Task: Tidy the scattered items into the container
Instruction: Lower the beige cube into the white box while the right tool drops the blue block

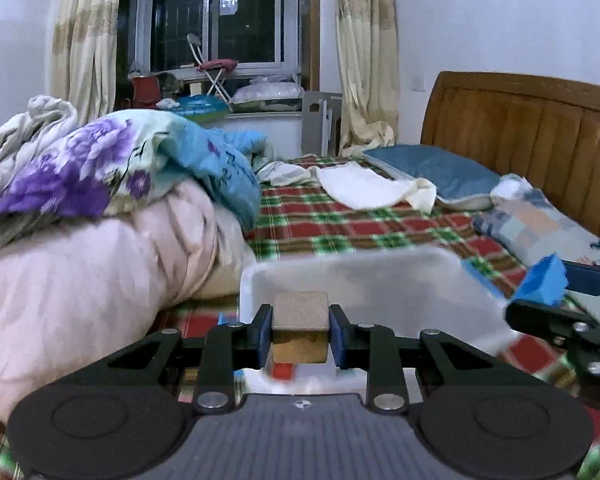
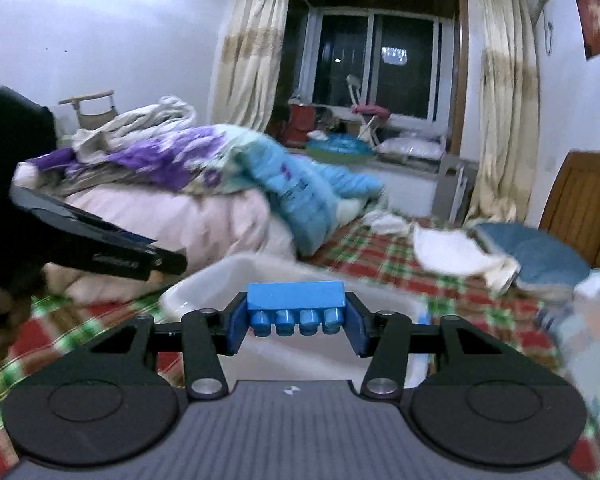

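My left gripper (image 1: 300, 330) is clamped on a tan block (image 1: 299, 327), its blue pads pressed against the block's two sides. The block has a speckled, cork-like top and a darker, yellowish near face. I hold it above the near edge of the white container (image 1: 380, 276), which sits on the bed's plaid sheet (image 1: 340, 224) just beyond my fingers. The container's rim is blurred, and I cannot make out what lies inside it.

My right gripper (image 2: 297, 316) is closed on a blue toy brick (image 2: 296, 300), gripping it by its two ends. The brick lies crosswise between the pads, with four round studs facing me along its lower edge. It too hangs over the near rim of the white container (image 2: 204, 288), a little to the right of the block. In the left wrist view the same brick shows at the far right, near the container's right side, held in black fingers (image 1: 548, 316).

To the left of the container a heap of bedding rises: a pale pink quilt (image 1: 80, 272) with a purple-flowered blanket (image 1: 80, 164) on top. Farther along the bed lie a white cloth (image 1: 364, 186) and a blue pillow (image 1: 436, 172), against the wooden headboard (image 1: 540, 136) at the right.
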The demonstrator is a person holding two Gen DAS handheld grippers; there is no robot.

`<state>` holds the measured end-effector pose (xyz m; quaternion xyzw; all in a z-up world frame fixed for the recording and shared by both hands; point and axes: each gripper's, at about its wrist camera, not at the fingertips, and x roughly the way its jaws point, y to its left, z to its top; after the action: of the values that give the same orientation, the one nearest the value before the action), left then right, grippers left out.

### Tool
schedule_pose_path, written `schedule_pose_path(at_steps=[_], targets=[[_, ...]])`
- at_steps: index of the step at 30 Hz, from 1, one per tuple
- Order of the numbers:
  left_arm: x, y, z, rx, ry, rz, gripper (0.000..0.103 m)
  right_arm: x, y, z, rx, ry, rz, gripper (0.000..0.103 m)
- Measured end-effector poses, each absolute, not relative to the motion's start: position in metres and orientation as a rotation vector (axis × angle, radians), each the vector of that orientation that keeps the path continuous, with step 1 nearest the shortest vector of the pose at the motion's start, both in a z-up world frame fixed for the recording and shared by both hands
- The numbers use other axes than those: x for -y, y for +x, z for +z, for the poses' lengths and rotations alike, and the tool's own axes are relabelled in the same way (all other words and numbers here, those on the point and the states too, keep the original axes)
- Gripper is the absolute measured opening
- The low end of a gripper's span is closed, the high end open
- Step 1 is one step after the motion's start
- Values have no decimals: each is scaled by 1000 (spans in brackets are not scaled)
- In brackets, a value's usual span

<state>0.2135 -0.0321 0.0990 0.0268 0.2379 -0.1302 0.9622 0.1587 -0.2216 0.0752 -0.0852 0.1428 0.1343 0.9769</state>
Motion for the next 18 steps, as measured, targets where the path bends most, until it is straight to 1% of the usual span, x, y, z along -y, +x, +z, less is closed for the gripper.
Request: schedule_pose_path(at_steps=[3,6,16,17,18], targets=[[40,235,101,-493,53,-254,33,223,188,76,-314,-158,250,53],[47,251,95,-515,52,-242,33,222,207,64,-355,-158,235,53],[59,270,67,-575,72,-233,33,234,223,35,-430,-158,221,53],[60,270,66,-579,73,-231,34,234,224,34,-437,-166,224,53],[61,270,65,-579,81,-224,40,234,224,33,-441,-175,225,56]])
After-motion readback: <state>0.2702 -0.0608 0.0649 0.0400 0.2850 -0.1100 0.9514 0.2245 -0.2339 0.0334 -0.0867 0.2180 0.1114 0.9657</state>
